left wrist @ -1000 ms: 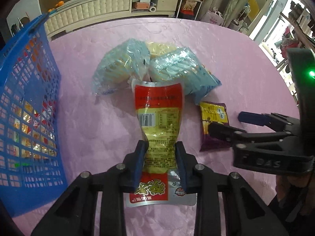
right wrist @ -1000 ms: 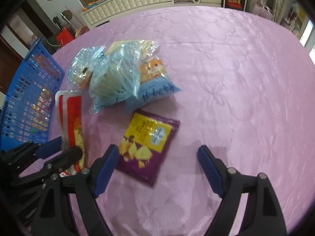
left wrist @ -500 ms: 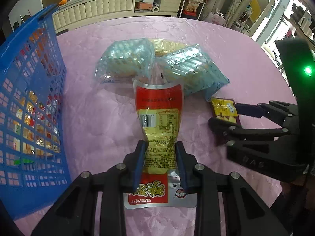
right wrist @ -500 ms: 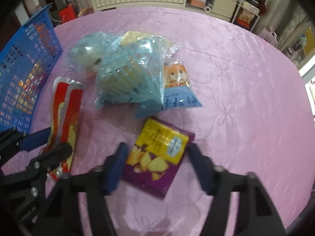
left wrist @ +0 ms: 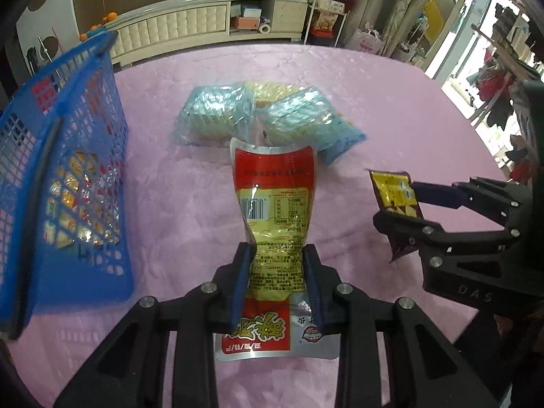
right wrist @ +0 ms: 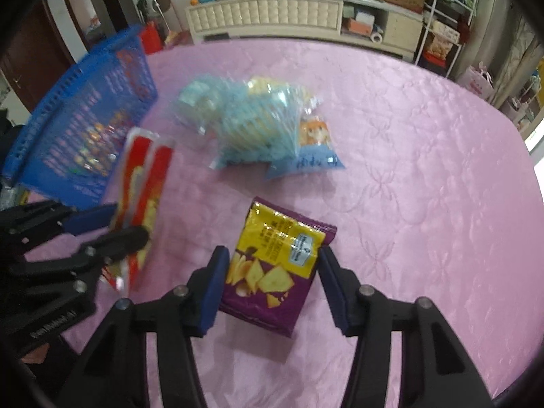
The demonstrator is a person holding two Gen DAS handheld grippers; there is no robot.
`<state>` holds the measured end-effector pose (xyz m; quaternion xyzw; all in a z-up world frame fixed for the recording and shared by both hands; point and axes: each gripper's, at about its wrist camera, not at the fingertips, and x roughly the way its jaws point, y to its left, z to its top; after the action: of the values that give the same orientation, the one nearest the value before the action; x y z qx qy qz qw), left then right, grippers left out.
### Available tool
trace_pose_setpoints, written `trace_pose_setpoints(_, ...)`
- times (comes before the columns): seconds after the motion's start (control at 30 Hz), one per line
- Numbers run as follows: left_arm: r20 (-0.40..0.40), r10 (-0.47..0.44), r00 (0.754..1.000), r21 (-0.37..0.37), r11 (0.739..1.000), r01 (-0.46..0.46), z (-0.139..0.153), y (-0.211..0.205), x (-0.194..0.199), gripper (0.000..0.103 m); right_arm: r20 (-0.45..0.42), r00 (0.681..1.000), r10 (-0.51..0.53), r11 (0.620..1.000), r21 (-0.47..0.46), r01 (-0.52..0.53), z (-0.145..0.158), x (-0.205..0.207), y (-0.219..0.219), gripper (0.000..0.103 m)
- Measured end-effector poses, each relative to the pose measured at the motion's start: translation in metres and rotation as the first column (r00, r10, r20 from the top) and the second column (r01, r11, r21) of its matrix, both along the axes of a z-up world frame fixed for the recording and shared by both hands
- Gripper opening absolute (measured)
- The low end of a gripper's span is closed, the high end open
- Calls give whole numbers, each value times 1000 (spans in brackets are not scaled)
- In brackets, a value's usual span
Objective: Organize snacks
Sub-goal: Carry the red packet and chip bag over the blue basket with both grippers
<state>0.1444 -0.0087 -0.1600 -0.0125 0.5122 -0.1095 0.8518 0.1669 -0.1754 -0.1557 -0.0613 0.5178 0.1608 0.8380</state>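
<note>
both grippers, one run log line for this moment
left gripper: shut on red pouch | right gripper: shut on purple chip bag | blue basket: left

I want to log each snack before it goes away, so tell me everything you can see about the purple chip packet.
The purple chip packet is a small, flat, glossy foil pouch with a yellow panel, pictures of triangular chips and a blue-and-white round logo. It looks sealed and slightly crumpled. The right gripper has its jaws on the packet's two side edges. In the left wrist view the packet appears lifted and tilted above the pink tablecloth, touching no other snack.
</note>
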Motion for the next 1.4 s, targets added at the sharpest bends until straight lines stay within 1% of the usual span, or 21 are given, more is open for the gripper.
trace_pose_setpoints(0.17,46,23,999,-15,1000,-22,25,7,-10,29,60,998,23,999,23,-24,33,-17,-1,58)
trace_pose_setpoints(0.3,106,35,994,-7,999,-34,54,19,-27,29,103,994,30,998,56,-36,59,-30,1,58)
trace_pose_setpoints(0.37,132,39,990,6,999,-40,68,23,-35,29,121,992,33,997,72,-42,71,-24,0,58)
trace_pose_setpoints(0.5,174,55,983,2,998,-56,91,39,-44,29,164,985,46,994,95,-62,97,-24,8,58)
trace_pose_setpoints(0.6,206,74,976,5,997,-77,108,53,-42,29,192,980,59,991,108,-81,111,-25,19,58)
trace_pose_setpoints(0.63,215,81,973,4,996,-84,111,51,-38,29,201,977,67,990,111,-91,117,-25,22,58)
trace_pose_setpoints(0.9,277,138,951,9,989,-147,150,97,-39,29,261,956,131,978,122,-167,148,-17,59,58)
trace_pose_setpoints(1.03,288,164,943,8,985,-174,160,119,-37,29,278,946,168,969,127,-210,159,-10,83,58)
trace_pose_setpoints(1.13,291,186,939,4,981,-196,163,136,-35,29,292,935,203,964,110,-243,163,-4,102,58)
trace_pose_setpoints(1.27,271,220,937,-4,974,-227,156,158,-26,29,282,927,246,953,106,-285,160,9,128,58)
trace_pose_setpoints(1.4,247,249,936,-10,967,-254,148,180,-15,29,259,927,271,944,116,-308,154,25,149,58)
